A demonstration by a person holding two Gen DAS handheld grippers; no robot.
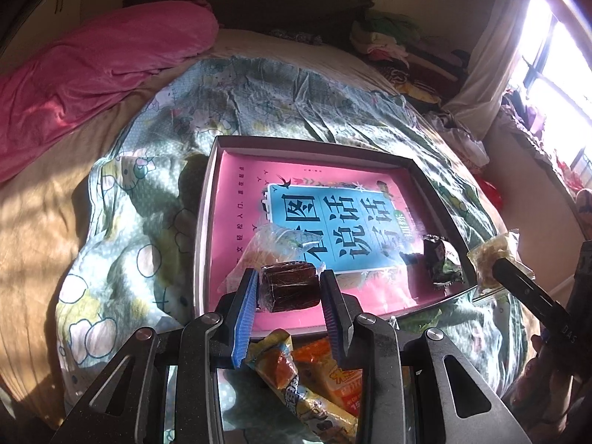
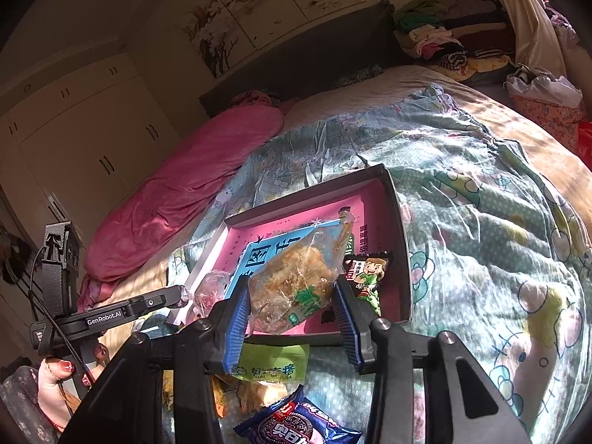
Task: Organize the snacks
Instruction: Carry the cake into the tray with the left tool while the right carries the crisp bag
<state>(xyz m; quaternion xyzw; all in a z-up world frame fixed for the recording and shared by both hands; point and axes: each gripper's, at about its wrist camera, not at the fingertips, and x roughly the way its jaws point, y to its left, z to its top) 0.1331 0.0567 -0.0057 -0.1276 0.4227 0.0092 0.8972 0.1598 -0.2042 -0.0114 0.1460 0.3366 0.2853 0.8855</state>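
A shallow grey box (image 1: 207,199) with a pink and blue book cover inside lies on the bed; it also shows in the right wrist view (image 2: 401,229). My left gripper (image 1: 288,288) is shut on a dark brown wrapped cake (image 1: 290,286) above the box's near edge. My right gripper (image 2: 290,296) is shut on a clear bag of golden crispy snack (image 2: 296,277) above the box; this bag shows at the right of the left wrist view (image 1: 492,259). A small dark snack packet with a cartoon boy (image 2: 366,272) lies in the box's corner. A clear bag (image 1: 266,244) lies in the box.
Loose snack packets lie on the quilt before the box: orange and yellow wrappers (image 1: 314,373), a green candy bag (image 2: 273,364), a blue cookie pack (image 2: 299,425). A pink blanket (image 1: 92,74) lies at the left. Clothes pile (image 2: 436,40) beyond the bed.
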